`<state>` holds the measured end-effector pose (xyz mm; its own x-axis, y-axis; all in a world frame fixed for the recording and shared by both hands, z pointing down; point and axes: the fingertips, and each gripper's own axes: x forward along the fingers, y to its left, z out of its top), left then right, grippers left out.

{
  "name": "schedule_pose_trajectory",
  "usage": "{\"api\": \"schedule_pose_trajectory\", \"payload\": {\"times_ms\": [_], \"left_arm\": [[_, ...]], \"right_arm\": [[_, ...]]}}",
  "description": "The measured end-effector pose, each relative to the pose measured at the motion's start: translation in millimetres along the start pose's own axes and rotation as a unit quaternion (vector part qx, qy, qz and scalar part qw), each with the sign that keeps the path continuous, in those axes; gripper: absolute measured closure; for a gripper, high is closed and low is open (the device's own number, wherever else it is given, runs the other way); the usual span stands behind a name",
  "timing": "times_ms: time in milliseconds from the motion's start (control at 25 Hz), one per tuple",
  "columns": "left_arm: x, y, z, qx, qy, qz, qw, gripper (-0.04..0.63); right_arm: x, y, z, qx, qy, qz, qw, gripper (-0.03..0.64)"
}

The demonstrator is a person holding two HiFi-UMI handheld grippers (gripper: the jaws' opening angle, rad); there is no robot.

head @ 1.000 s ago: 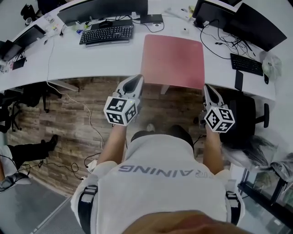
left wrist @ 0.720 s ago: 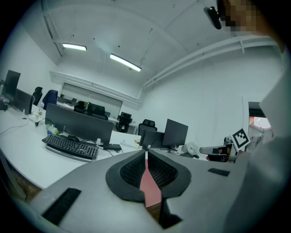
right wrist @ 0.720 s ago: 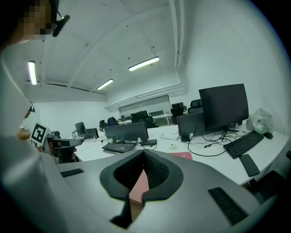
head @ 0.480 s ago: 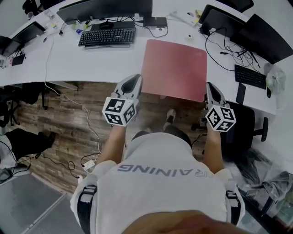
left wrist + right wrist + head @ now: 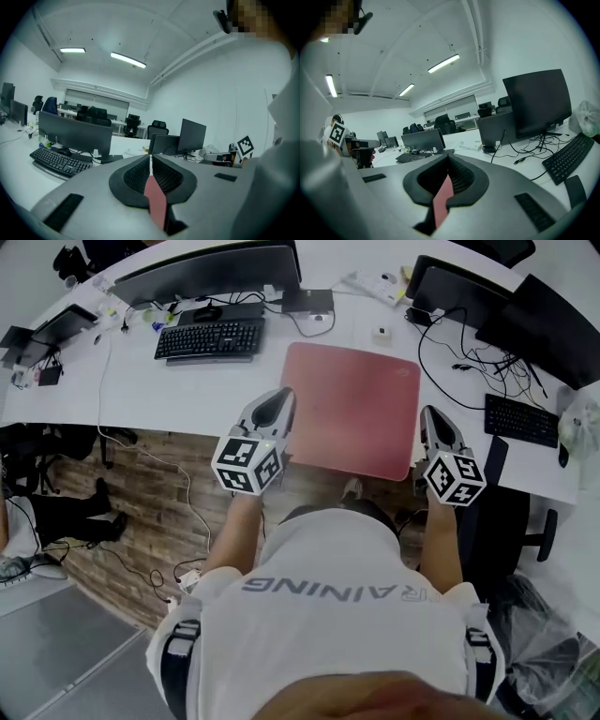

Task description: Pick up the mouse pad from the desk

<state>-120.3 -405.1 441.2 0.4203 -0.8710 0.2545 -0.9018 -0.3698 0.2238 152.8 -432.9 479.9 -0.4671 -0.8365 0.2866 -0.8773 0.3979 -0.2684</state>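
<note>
Both left tool (image 5: pixel 279 401), right tool (image 5: pixel 429 416) clamp thin red mouse pad (image 5: pixel 352 409).

Red mouse pad (image 5: pixel 354 409) sits between the two grippers. Left gripper (image 5: pixel 283 396) meets the pad's left edge, right gripper (image 5: pixel 428 414) meets its right edge. The pad's near strip hangs past the white bench (image 5: pixel 169 381) rim, over the wood floor (image 5: pixel 155 488). Cannot tell whether the far part touches the bench. Black keyboard (image 5: pixel 210 337) lies left of the pad, in front of a dark monitor (image 5: pixel 202 270). A second keyboard (image 5: pixel 522 420) is on the right, cables (image 5: pixel 459 343) near it. Black office chair (image 5: pixel 511 512) stands just right of the right gripper. Person's grey shirt (image 5: pixel 328 615) fills the bottom.
</note>
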Motion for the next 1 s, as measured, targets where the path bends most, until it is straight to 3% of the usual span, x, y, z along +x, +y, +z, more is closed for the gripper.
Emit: {"api": "schedule_pose_trajectory", "payload": {"times_ms": [360, 560, 880, 1000], "left_arm": [[43, 12, -25, -0.01, 0.045, 0.031, 0.9985, 0.552], [60, 26, -34, -0.022, 0.062, 0.002, 0.9978, 0.552], [76, 70, -85, -0.033, 0.151, 0.002, 0.988, 0.55], [83, 85, -109, -0.028, 0.19, 0.003, 0.9815, 0.456]], "right_arm": [[32, -56, -26, 0.025, 0.052, -0.006, 0.998, 0.595], [43, -56, -43, 0.023, 0.086, -0.025, 0.996, 0.595], [64, -59, -75, 0.014, 0.138, -0.074, 0.988, 0.594], [73, -64, -94, 0.009, 0.17, -0.086, 0.982, 0.591]]}}
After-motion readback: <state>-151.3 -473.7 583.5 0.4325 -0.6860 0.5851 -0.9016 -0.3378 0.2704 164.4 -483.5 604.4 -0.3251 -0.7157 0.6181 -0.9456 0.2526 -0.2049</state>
